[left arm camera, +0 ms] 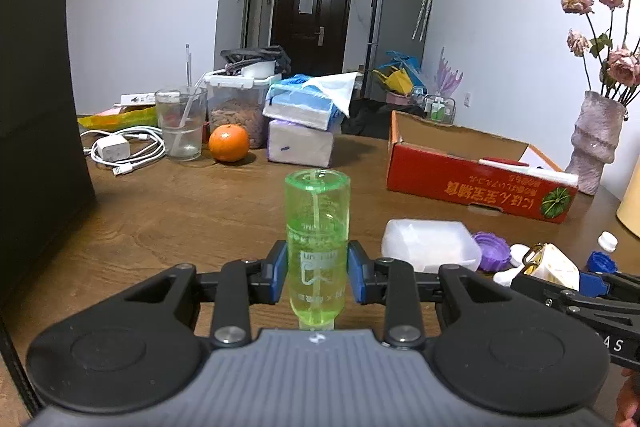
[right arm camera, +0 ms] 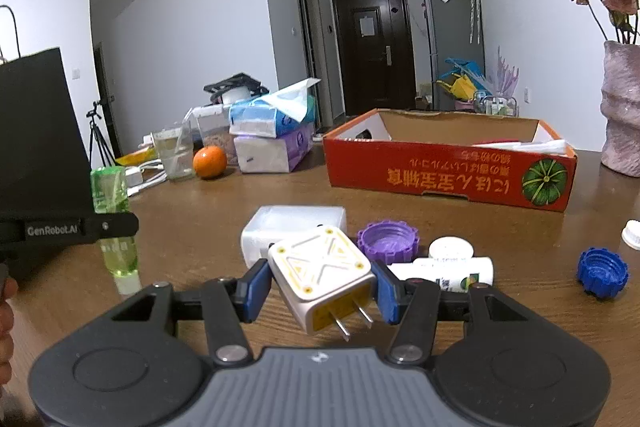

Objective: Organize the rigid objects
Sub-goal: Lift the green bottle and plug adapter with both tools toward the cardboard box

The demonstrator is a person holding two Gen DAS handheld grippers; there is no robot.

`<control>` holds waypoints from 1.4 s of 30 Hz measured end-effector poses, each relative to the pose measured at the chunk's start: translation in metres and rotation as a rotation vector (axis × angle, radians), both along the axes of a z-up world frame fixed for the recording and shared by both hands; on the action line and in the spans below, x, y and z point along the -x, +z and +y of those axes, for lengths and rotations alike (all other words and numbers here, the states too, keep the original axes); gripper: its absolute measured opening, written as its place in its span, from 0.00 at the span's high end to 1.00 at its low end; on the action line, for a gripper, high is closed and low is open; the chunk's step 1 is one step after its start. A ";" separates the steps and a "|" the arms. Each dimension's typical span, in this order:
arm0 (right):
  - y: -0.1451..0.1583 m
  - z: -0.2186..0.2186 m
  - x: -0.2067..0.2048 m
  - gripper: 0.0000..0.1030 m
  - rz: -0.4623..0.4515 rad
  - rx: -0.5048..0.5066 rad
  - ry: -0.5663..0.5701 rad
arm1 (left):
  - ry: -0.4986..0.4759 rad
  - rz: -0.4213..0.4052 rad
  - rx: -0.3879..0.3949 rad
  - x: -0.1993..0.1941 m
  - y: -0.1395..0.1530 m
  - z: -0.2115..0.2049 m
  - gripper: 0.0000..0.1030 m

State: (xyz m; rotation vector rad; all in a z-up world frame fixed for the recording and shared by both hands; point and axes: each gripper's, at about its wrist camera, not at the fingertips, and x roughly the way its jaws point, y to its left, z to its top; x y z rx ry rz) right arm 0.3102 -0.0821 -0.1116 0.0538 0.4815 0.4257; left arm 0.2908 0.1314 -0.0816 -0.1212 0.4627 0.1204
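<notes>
My left gripper [left arm camera: 318,273] is shut on a clear green bottle [left arm camera: 317,235], held above the wooden table [left arm camera: 180,203]; the bottle also shows in the right wrist view [right arm camera: 110,191]. My right gripper [right arm camera: 320,285] is shut on a white and yellow plug adapter [right arm camera: 322,273], prongs toward the camera; the adapter also shows in the left wrist view [left arm camera: 556,265]. On the table lie a white plastic box [right arm camera: 294,227], a purple cap [right arm camera: 387,241], a blue cap [right arm camera: 602,271], a white tube [right arm camera: 444,269] and a white round lid [right arm camera: 450,247]. A red open cardboard box [right arm camera: 448,167] stands beyond them.
A black bag [left arm camera: 36,107] stands at the left. At the back are a glass with a straw [left arm camera: 182,125], an orange [left arm camera: 229,143], a white charger with cable [left arm camera: 120,149], stacked tissue packs [left arm camera: 302,123] and a food container [left arm camera: 236,107]. A vase of pink flowers [left arm camera: 596,139] is at the right.
</notes>
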 end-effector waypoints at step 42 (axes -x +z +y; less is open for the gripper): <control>0.047 -0.064 -0.046 0.48 -0.112 -0.094 -0.107 | -0.082 -0.079 0.050 -0.081 0.055 -0.090 0.69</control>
